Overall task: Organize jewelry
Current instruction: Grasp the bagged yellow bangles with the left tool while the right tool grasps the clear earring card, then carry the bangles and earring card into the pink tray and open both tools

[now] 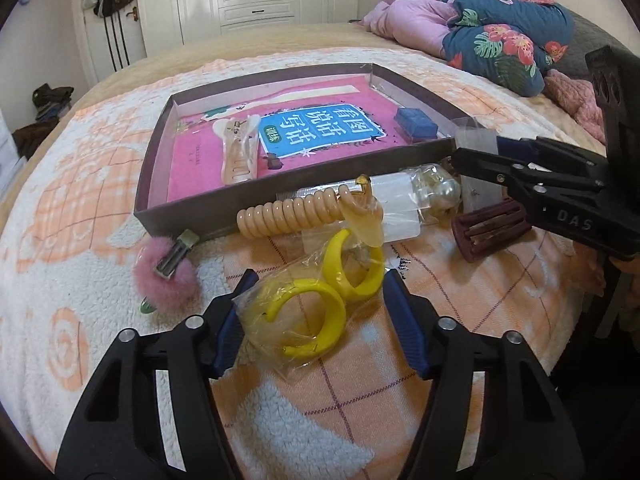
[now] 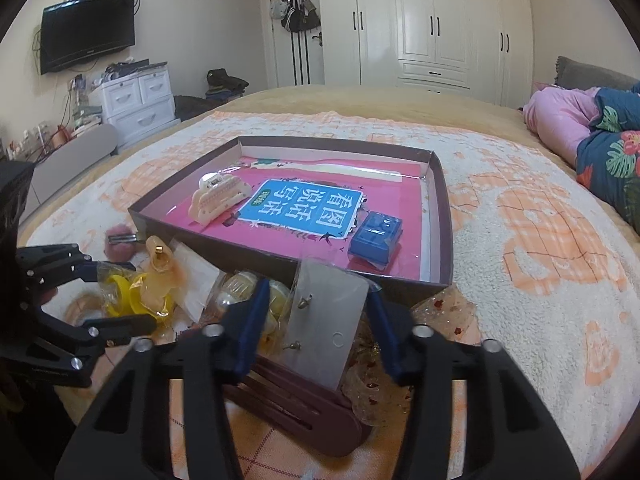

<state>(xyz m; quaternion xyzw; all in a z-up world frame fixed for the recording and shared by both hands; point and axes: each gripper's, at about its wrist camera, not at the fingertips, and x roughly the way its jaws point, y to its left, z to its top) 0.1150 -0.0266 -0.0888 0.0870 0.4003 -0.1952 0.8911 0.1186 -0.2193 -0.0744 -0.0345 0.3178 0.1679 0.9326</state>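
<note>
Both grippers angled down over the bed. The left gripper point(image 1: 316, 280) sat half-open around a bag of yellow hoop earrings point(image 1: 316, 304), pads touching the plastic. The right gripper point(image 2: 316, 292) pinched a clear earring card point(image 2: 328, 320) near the box point(image 2: 440, 216). Only the right view showed a television point(image 2: 88, 32).

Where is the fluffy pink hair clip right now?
In the left wrist view, the fluffy pink hair clip lies on the blanket, left of the bagged yellow hoops, beside the box's near corner.
</note>
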